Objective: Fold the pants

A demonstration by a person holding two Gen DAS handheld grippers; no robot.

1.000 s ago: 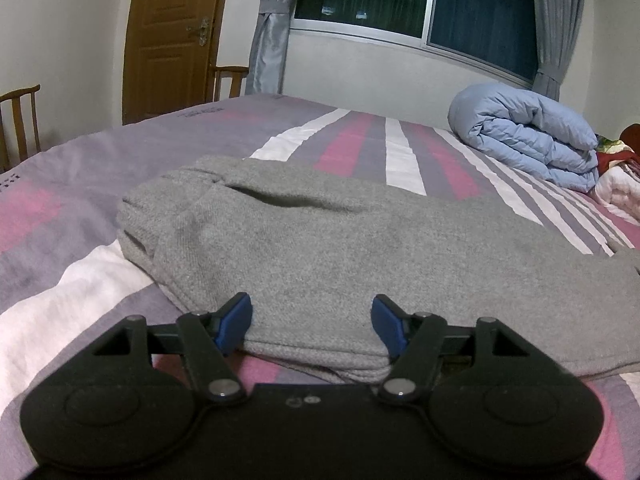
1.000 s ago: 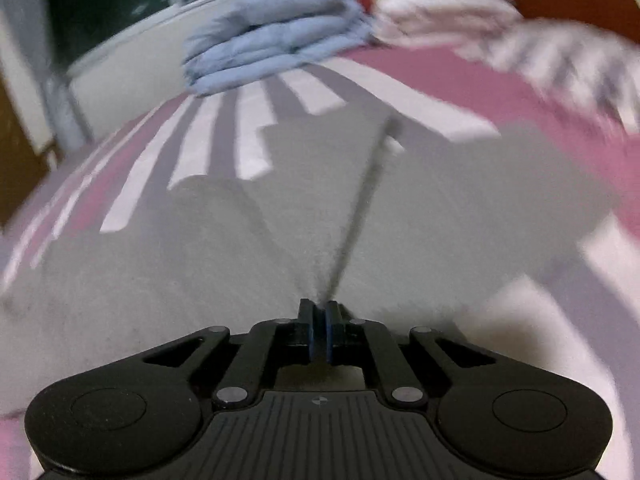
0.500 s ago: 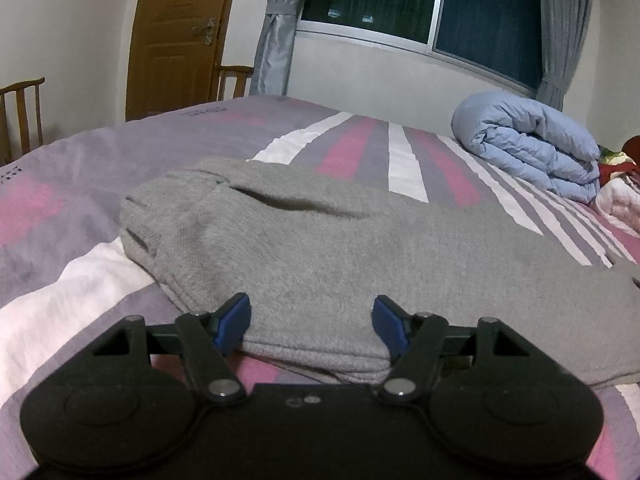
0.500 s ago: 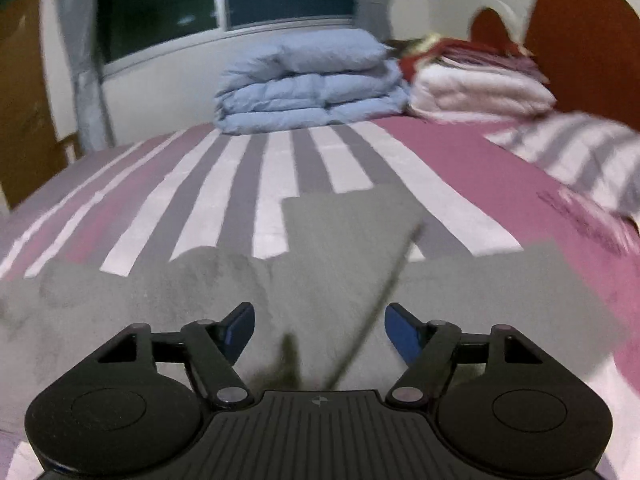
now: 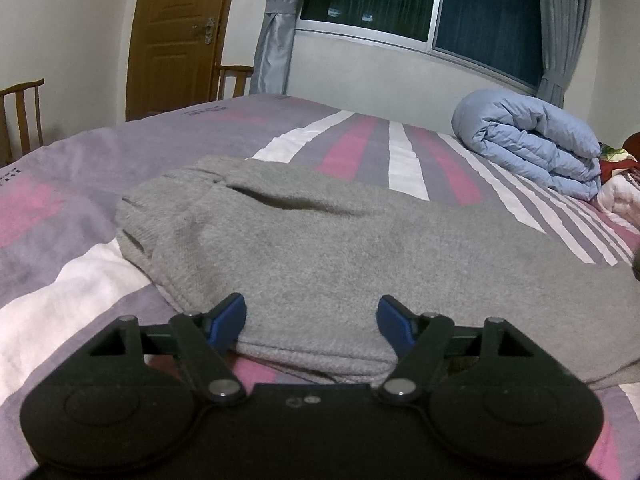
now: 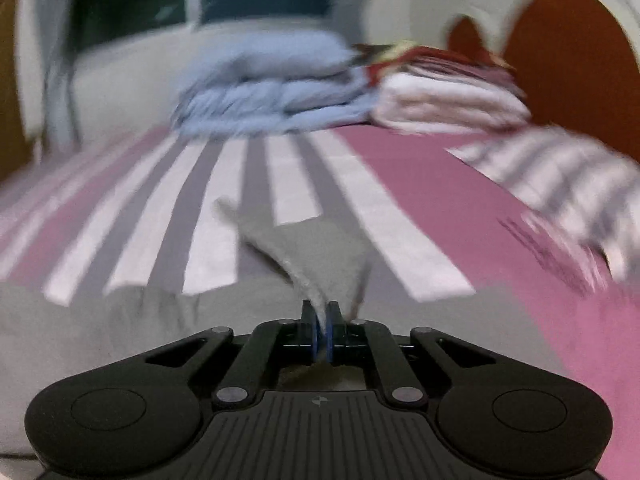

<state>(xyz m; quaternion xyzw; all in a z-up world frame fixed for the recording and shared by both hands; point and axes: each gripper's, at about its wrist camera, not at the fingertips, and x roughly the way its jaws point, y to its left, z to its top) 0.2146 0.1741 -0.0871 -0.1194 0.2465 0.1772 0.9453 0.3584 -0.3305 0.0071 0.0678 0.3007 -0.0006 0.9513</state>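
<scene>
Grey pants (image 5: 340, 248) lie flat across the striped bed, waistband at the left. My left gripper (image 5: 311, 308) rests at their near folded edge. Its jaws are opening, with the grey edge lying between the blue pads (image 5: 230, 314) and neither pad pressing on it. In the blurred right wrist view, my right gripper (image 6: 321, 316) is shut on a leg end of the pants (image 6: 316, 252). That cloth rises in a tented fold from the bed up to the pads. The remainder of the pants spreads out to the lower left.
A rolled pale blue duvet (image 5: 528, 140) lies at the far right of the bed (image 5: 60, 184). Folded white and pink bedding (image 6: 448, 100) and a striped pillow (image 6: 560, 176) sit by the headboard (image 6: 568, 60). Wooden chairs (image 5: 22, 116) and a door (image 5: 176, 32) stand beyond the bed.
My right gripper stood open half a second ago and is now shut on the pant leg end, lifting it. The left gripper stayed put, its jaws slightly wider.
</scene>
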